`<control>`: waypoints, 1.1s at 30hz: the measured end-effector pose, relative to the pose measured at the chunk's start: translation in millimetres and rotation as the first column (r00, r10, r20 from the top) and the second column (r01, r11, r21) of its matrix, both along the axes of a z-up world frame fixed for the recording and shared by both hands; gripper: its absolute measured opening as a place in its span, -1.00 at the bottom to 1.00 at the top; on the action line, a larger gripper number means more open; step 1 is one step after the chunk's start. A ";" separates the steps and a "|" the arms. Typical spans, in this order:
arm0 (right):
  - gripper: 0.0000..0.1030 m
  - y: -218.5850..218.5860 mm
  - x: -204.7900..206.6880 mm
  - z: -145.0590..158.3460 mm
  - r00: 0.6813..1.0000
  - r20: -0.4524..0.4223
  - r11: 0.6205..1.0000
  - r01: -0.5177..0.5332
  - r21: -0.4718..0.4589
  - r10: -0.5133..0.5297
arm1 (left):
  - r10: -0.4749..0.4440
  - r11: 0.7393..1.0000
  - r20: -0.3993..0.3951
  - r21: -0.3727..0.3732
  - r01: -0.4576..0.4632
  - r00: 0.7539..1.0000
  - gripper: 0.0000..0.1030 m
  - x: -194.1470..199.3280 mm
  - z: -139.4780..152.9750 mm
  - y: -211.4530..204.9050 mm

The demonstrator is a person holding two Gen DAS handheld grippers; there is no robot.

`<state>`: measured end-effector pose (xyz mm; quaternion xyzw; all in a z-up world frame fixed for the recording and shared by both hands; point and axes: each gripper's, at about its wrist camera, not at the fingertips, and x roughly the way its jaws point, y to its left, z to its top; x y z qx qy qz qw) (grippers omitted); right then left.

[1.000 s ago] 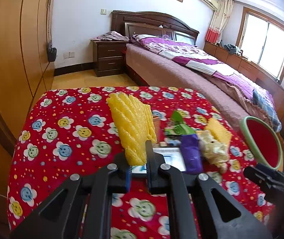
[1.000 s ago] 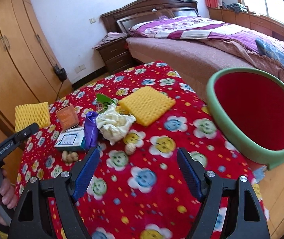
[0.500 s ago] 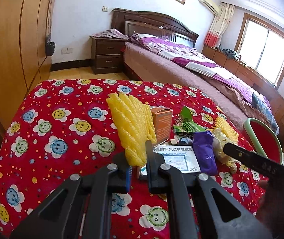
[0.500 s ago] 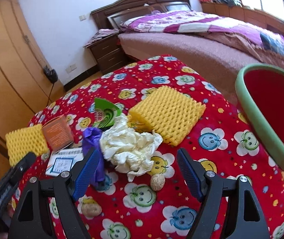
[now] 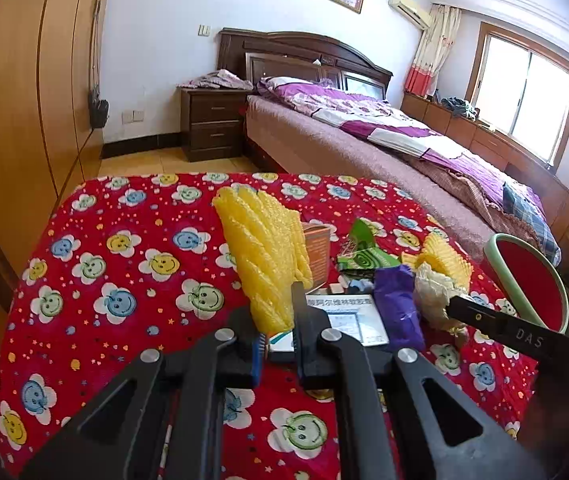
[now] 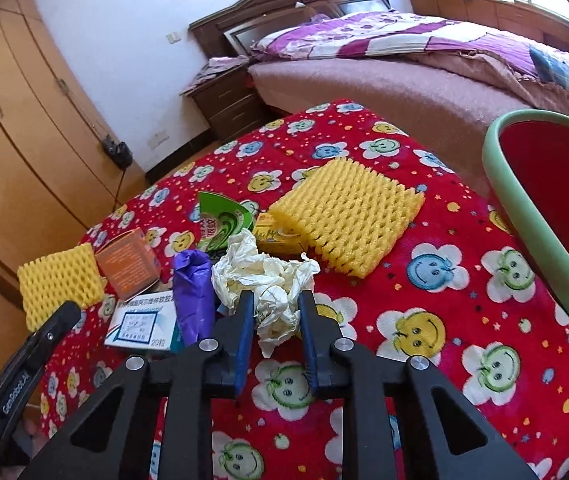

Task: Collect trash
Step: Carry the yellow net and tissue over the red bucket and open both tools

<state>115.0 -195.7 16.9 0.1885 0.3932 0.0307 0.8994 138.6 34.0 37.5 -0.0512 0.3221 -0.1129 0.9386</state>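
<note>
My left gripper (image 5: pixel 272 308) is shut on a yellow foam fruit net (image 5: pixel 264 248), which it holds upright above the red flowered tablecloth (image 5: pixel 124 264). My right gripper (image 6: pixel 276 304) sits low over the trash pile. Its jaws are closing, with the crumpled white paper (image 6: pixel 264 272) between them and both pads against it. Around the paper lie a purple wrapper (image 6: pixel 194 292), a green wrapper (image 6: pixel 224 220), an orange box (image 6: pixel 128 264), a white medicine box (image 6: pixel 140 320), a small yellow box (image 6: pixel 276 236) and a second foam net (image 6: pixel 348 216).
A red bin with a green rim (image 6: pixel 524 216) stands beyond the table's right edge. Behind the table are a bed (image 5: pixel 384 140) and a nightstand (image 5: pixel 212 124), with wooden wardrobes (image 5: pixel 12 120) on the left.
My right gripper has moved forward and down onto the crumpled paper, and its wide-open jaws have closed around it. The left gripper still holds the foam net and has barely moved.
</note>
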 end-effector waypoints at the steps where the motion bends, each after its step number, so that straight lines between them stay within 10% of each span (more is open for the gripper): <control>1: -0.58 -1.4 -4.0 1.8 1.000 0.006 1.000 -0.003 0.007 0.003 | -0.001 1.000 0.005 -0.001 0.001 1.000 -0.79 -2.2 2.8 -0.8; 33: -0.59 -81.5 -112.5 91.2 0.958 0.275 0.997 0.073 0.017 -0.075 | -0.200 0.975 0.093 -0.078 0.208 0.975 -0.79 -72.1 100.9 -82.5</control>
